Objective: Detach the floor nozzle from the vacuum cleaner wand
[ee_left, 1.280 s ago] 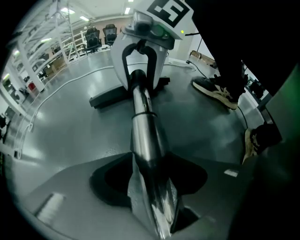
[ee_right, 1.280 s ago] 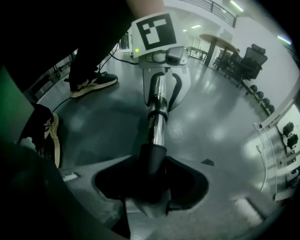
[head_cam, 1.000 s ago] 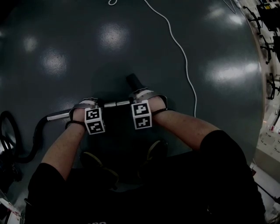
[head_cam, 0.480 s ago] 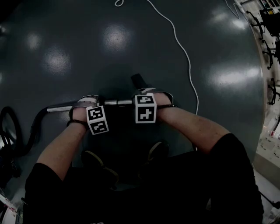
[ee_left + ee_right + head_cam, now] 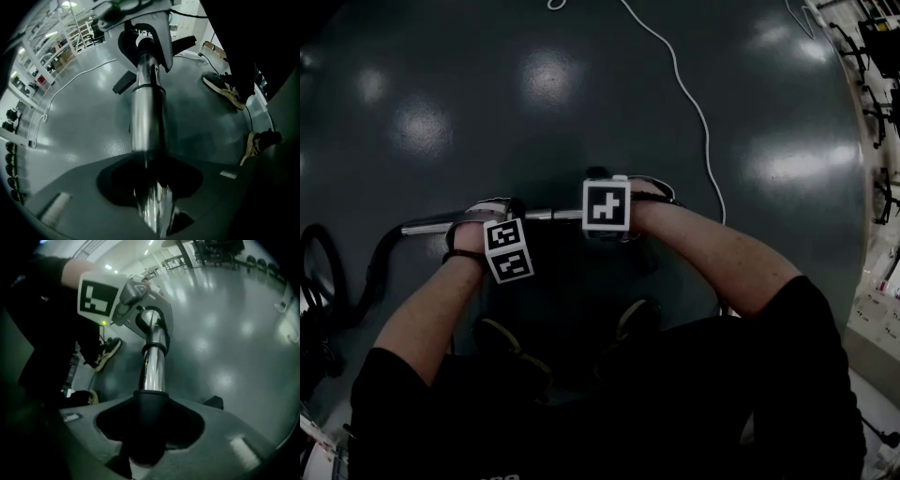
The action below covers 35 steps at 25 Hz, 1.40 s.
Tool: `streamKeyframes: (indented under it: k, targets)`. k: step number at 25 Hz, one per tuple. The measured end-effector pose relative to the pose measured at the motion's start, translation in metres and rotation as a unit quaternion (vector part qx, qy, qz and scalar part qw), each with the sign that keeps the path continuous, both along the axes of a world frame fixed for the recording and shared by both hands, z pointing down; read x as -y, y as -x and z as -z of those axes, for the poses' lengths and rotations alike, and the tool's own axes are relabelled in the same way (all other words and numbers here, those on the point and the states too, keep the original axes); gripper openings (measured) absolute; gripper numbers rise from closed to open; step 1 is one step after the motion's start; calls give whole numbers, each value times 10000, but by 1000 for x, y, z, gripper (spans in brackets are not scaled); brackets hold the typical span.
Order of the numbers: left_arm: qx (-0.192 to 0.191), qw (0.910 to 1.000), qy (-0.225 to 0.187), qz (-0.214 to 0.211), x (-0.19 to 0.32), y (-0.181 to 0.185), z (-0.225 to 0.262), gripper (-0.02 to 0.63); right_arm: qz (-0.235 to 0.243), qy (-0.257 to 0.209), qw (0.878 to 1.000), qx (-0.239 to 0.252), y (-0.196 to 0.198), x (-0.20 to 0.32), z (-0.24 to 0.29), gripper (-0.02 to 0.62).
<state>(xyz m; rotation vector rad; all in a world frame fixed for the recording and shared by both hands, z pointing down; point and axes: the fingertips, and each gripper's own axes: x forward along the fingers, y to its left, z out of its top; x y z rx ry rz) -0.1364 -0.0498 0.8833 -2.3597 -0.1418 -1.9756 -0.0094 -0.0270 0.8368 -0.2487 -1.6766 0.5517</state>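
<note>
The chrome wand (image 5: pixel 553 215) lies level just above the dark floor, running left to right between my hands. My left gripper (image 5: pixel 492 220) points straight down and is shut on the chrome tube (image 5: pixel 147 112), which passes between its pads (image 5: pixel 150 180). My right gripper (image 5: pixel 614 202) is shut on the black neck of the floor nozzle (image 5: pixel 149 408) where it meets the wand (image 5: pixel 153 366). A black piece of the nozzle (image 5: pixel 598 172) pokes out beyond the right gripper; the rest of it is hidden under that hand. The left gripper (image 5: pixel 143 315) shows further along the tube.
A black hose (image 5: pixel 356 300) curls away from the wand's left end. A white cable (image 5: pixel 694 103) snakes over the floor ahead. The person's shoes (image 5: pixel 637 323) stand just behind the wand. Racks (image 5: pixel 881 56) line the right edge.
Both hands have lifted with the wand. The right gripper has rolled, so its marker cube now faces up, and it covers more of the black nozzle piece.
</note>
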Motion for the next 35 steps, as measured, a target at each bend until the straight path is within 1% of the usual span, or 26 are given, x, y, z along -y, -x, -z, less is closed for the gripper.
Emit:
streamKeyframes:
  k: [1,2,4,5,6,7,9,10,11,12,13,14,15,16,17,18,20,22,24,25,26,27,28,30,33,35]
  targets:
    - [-38,10000,78,26,1,0,1,149,76,-351,9994,-10,2,2,0,156]
    - [-66,9998,162,48,1,0,3,147,140,-730,9972,128,9,6,-1,153]
    - [-101,9993,342,90,2,-1,7,146,245,-1504,9876,365,17,14,-1,148]
    - [-117,9990,427,115,2,-1,9,146,313,-1914,9802,403,17,18,-1,145]
    - [-135,9985,510,143,2,-1,11,146,428,-2374,9697,391,16,24,0,140]
    - [-156,9980,592,175,3,-1,14,147,610,-2882,9550,358,14,31,1,136]
    - [-197,9968,727,251,5,-1,18,146,1097,-3894,9140,297,11,46,1,125]
    - [-216,9964,757,299,7,-1,20,147,1289,-4253,8955,251,9,52,1,122]
    - [-231,9962,759,350,8,-1,21,146,1400,-4423,8856,212,8,56,2,121]
    - [-247,9962,742,391,9,-2,22,144,1420,-4392,8868,216,7,57,1,120]
    - [-263,9963,709,413,10,-3,22,144,1334,-4169,8987,275,8,55,1,120]
    - [-277,9965,665,415,9,-4,23,144,1140,-3775,9182,367,9,50,1,120]
    - [-286,9968,622,406,9,-4,23,143,882,-3271,9398,452,10,43,2,119]
    - [-293,9970,590,397,9,-5,24,143,639,-2753,9579,500,10,38,3,117]
    - [-292,9972,566,395,8,-6,24,143,467,-2280,9712,507,10,33,5,115]
    - [-283,9973,543,398,9,-7,24,141,367,-1863,9806,482,10,31,8,115]
    - [-246,9978,479,398,10,-6,23,141,218,-1106,9930,341,8,30,12,114]
    - [-189,9984,391,366,10,-5,23,140,-22,-134,9995,273,6,23,15,114]
    - [-146,9989,320,317,8,-7,22,140,-235,959,9948,252,4,7,21,115]
    - [-141,9989,320,305,6,-8,23,140,-302,1314,9905,254,3,2,24,115]
    - [-147,9988,346,311,5,-10,23,138,-335,1448,9885,268,2,0,26,116]
    - [-155,9986,391,326,4,-10,23,140,-324,1365,9897,288,1,1,27,115]
    - [-161,9984,439,332,4,-9,24,140,-270,1116,9929,302,2,3,26,115]
    - [-162,9980,526,295,2,-7,24,141,-123,428,9983,366,6,7,24,115]
    - [-167,9975,652,195,-1,-7,23,141,-52,-345,9970,695,18,5,23,114]
    - [-165,9972,712,139,-3,-6,25,138,77,-890,9938,665,16,7,21,114]
